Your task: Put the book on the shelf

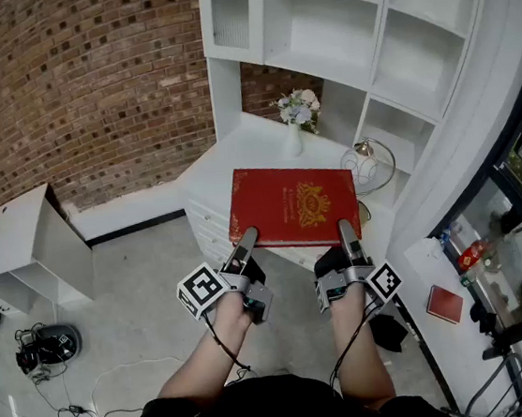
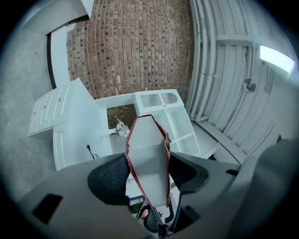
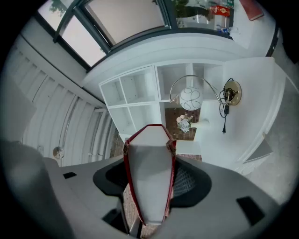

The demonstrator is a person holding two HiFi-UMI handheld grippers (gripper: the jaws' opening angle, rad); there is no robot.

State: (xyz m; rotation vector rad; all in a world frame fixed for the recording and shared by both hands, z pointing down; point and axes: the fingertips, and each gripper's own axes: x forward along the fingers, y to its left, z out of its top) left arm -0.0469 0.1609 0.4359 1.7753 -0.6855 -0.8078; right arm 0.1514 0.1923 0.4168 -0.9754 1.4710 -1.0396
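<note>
A thick red book [image 1: 294, 204] with a gold crest on its cover is held flat in the air above the white cabinet top, cover up. My left gripper [image 1: 246, 241] is shut on its near left edge, my right gripper [image 1: 347, 233] on its near right edge. In the left gripper view the book's white page edge [image 2: 148, 158] fills the gap between the dark pads. The right gripper view shows the same page edge [image 3: 149, 177] clamped between its pads. The white shelf unit [image 1: 353, 31] with open compartments stands just beyond the book.
On the cabinet top [image 1: 244, 148] stand a small vase of flowers [image 1: 295, 114] and a round wire lamp [image 1: 369, 163]. A brick wall [image 1: 66, 85] lies to the left, a low white table [image 1: 29, 241] and cables [image 1: 47, 347] on the floor. A smaller red book [image 1: 444, 303] lies at the right.
</note>
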